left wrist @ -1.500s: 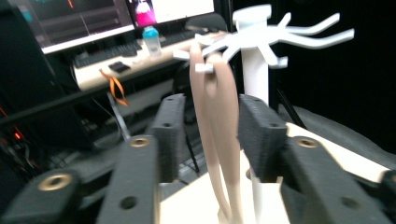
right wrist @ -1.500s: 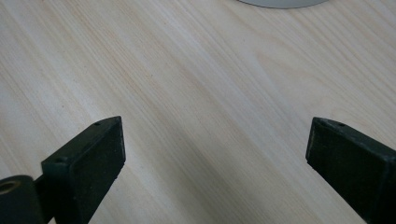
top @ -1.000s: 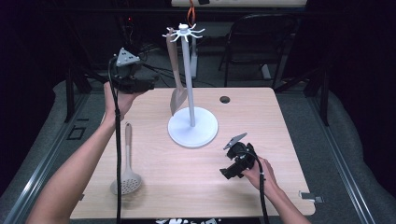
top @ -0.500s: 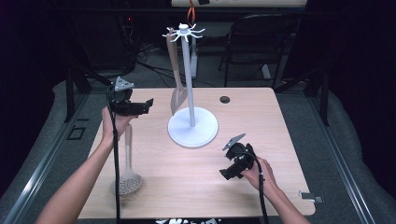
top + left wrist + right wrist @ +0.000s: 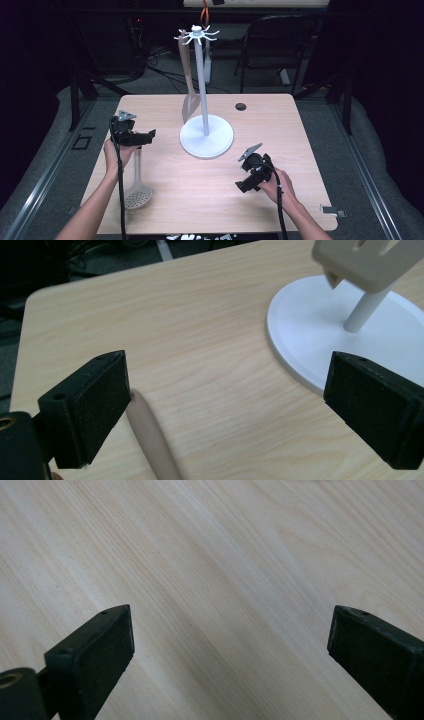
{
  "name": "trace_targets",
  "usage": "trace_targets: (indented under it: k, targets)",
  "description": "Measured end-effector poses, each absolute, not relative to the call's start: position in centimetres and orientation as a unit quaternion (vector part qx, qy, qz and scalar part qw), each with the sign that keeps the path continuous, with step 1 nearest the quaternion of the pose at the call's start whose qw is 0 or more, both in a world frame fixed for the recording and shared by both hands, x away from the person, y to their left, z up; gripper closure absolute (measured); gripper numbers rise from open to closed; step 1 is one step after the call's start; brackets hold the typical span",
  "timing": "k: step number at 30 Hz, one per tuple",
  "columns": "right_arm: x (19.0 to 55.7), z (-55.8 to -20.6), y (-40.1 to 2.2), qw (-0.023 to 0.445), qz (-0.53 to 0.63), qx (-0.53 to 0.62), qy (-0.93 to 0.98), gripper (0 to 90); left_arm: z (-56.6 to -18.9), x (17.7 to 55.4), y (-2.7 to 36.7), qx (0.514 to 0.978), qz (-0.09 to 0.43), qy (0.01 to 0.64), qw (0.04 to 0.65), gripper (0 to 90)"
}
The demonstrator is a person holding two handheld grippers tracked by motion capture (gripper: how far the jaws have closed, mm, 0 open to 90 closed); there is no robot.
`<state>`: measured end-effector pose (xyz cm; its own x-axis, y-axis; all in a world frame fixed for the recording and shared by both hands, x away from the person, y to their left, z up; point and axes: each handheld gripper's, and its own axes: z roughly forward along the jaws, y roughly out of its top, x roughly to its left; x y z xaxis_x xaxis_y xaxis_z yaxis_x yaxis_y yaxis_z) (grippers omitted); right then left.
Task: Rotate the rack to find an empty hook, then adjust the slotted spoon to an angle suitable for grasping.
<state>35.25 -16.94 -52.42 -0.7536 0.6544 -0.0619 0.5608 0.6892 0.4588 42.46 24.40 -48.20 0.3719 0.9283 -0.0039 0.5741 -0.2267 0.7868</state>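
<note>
A: Skimmer lies flat on the tabletop near its left edge, round perforated head toward the person and pale handle running away from them.

B: And the left hand-held gripper?

A: It hovers right over the far end of that handle in the high view. Its jaws have just been opening and now stand wide apart with nothing between the pads. In the left gripper view the handle tip sits just beside the left-hand jaw and is not clamped.

B: What stands in the middle?

A: A white utensil stand with a round base, a thin pole and a ring of hooks on top. A beige spatula hangs from one hook, blade down, its lower end just above the base. The left gripper view catches that blade above the base's rim.

B: The right side?

A: The right hand-held gripper rests low at the tabletop's near right, held in the person's hand, well apart from the stand. Its jaws are spread wide too and hold nothing; bare wood shows between them in the right gripper view.

B: Anything else on the wood?

A: A small dark round hole near the far edge, right of the pole.
</note>
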Motion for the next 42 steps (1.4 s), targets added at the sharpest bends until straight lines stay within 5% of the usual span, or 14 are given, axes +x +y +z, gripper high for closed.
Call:
trace_targets:
  k: [28, 32, 42]
  targets:
    - [35.8, -52.4, -17.2, 0.116, 0.233, 0.334, 0.906, 2.2, -51.0, 39.9, 27.3, 0.729, 0.269, 0.538, 0.325, 0.0]
    - [35.8, -52.4, -17.2, 0.107, 0.235, 0.344, 0.903, 2.0, -51.6, 39.9, 27.2, 0.732, 0.237, 0.565, 0.298, 0.3]
    - [36.0, -52.9, -16.8, 0.094, 0.207, 0.342, 0.912, 2.5, -54.2, 40.7, 27.4, 0.753, 0.151, 0.589, 0.253, 31.7]
